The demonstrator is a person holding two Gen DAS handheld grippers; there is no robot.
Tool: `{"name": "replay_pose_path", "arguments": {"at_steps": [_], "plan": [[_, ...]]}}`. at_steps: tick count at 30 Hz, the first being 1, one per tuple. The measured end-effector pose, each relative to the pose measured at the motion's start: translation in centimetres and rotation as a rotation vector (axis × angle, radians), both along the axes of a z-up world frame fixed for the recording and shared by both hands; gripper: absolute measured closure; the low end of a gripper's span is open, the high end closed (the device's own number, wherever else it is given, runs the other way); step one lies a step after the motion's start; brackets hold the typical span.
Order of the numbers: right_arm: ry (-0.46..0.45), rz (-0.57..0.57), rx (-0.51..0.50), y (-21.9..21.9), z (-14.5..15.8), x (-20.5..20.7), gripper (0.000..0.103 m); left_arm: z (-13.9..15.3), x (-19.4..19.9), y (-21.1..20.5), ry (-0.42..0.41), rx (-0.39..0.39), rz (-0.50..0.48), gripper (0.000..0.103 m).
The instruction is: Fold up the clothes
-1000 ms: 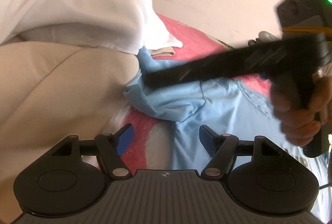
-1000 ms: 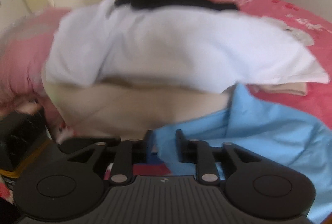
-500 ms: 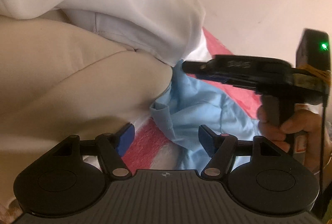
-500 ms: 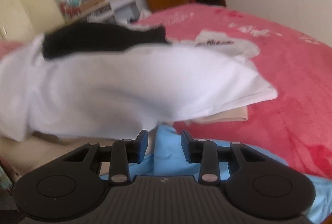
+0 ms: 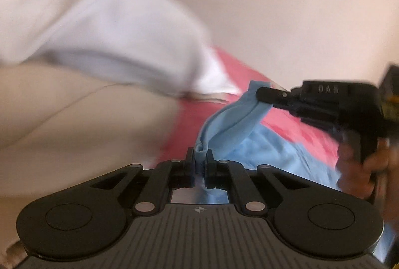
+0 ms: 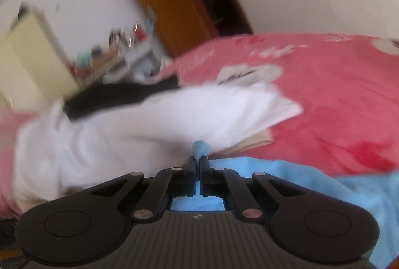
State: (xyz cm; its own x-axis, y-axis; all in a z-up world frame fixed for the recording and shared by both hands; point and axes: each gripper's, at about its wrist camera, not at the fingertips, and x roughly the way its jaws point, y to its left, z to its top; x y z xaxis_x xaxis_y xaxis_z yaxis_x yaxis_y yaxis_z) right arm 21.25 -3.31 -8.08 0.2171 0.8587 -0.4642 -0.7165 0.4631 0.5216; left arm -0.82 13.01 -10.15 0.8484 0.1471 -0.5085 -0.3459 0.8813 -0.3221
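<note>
Both the left gripper [image 5: 198, 157] and right gripper [image 6: 198, 161] are pinching the light-blue shirt [image 5: 232, 119]; the person is best keeping its edge taut while lifting.

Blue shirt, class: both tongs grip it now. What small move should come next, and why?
Probably lift and draw the tongs apart. The left tongs and right tongs each pinch a bunched edge of the blue shirt, which sags crumpled on the pink bedspread.

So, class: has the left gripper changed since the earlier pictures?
Yes. The left gripper, open before, has closed on the blue garment, nearer the pink bedspread.
</note>
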Motion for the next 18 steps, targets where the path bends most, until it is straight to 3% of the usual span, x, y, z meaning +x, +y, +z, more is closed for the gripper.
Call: {"name": "replay_pose_path", "arguments": {"at_steps": [2, 3, 5, 7, 8, 13, 16, 18], "plan": [[0.043, -0.077, -0.021, -3.1, -0.9, 0.6, 0.096, -0.3, 0.0, -1.7, 0.028, 0.063, -0.116, 0.096], [0.065, -0.116, -0.033, -4.6, -1.3, 0.9, 0.084, -0.5, 0.1, -2.3, 0.052, 0.081, -0.152, 0.093], [0.103, -0.225, -0.064, -7.0, -2.2, 1.5, 0.063, -0.7, -0.1, -3.3, 0.094, 0.105, -0.203, 0.059], [0.121, -0.316, -0.061, -9.0, -2.4, 2.0, 0.063, -0.3, -1.5, -2.4, 0.103, 0.095, -0.191, 0.041], [0.105, -0.297, -0.051, -8.5, -1.8, 1.5, 0.063, 0.0, -2.3, -1.8, 0.107, 0.09, -0.183, 0.037], [0.014, -0.154, -0.013, -5.0, 1.5, -1.3, 0.063, 1.3, -6.1, 1.0, 0.123, 0.063, -0.145, 0.033], [0.003, 0.102, -0.115, 1.5, 1.2, -5.9, 0.064, 2.1, -8.4, 2.6, 0.133, 0.047, -0.121, 0.033], [0.012, 0.231, -0.202, 6.1, -0.1, -9.0, 0.065, 2.3, -9.7, 4.0, 0.154, 0.073, -0.055, 0.033]]}}
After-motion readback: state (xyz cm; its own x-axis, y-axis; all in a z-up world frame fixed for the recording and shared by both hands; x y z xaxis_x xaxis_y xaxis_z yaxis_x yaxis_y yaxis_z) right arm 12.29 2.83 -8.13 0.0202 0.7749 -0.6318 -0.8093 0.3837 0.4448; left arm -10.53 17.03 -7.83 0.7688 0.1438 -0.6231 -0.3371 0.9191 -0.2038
